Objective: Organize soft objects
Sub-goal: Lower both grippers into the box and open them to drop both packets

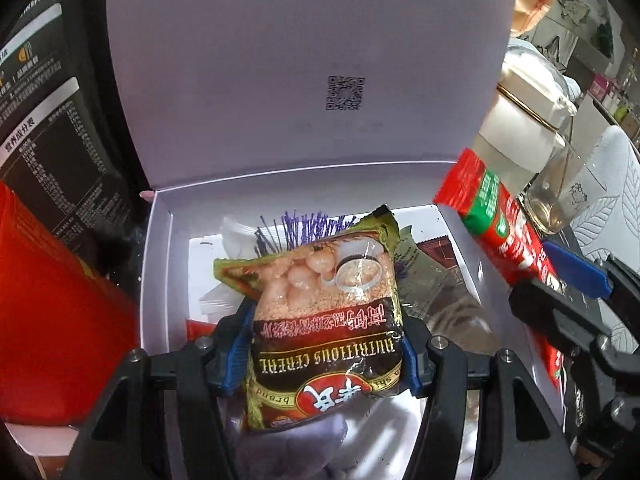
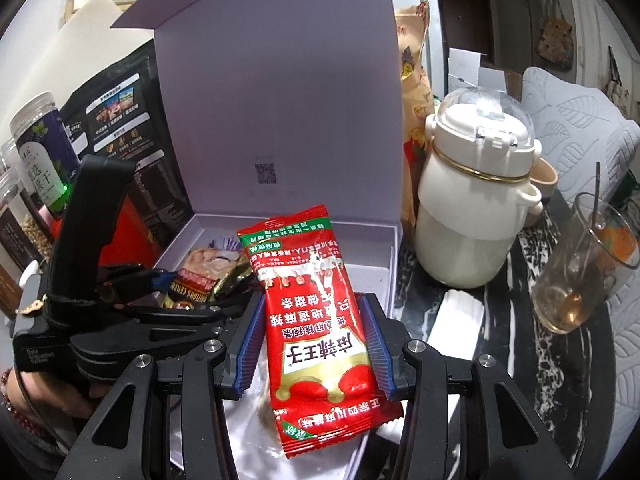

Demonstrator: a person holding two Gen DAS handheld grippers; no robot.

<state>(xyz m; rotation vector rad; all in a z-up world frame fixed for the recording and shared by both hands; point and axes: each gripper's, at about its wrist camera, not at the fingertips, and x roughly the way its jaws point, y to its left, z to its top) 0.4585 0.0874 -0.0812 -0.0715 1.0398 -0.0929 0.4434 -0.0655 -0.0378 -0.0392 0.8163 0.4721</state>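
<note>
— Cereal packet [image 1: 320,320]: where did it sit against the left gripper [image 1: 324,356]?
— Right between the blue pads, squeezed at both sides, its far end hanging over the open white box [image 1: 160,248].
— And the pose?
— Tilted steeply down into the box, over the packets already inside.
— The right gripper [image 2: 316,344]?
— Angled down too, at the box's right side, clamped on the red snack packet [image 2: 316,320]. A hand [image 2: 52,392] carried the left tool, low on the left.

Black grippers w/ blue ribbed fingers [image 2: 376,344], silver screws; red bead bracelet [image 2: 16,404].
</note>
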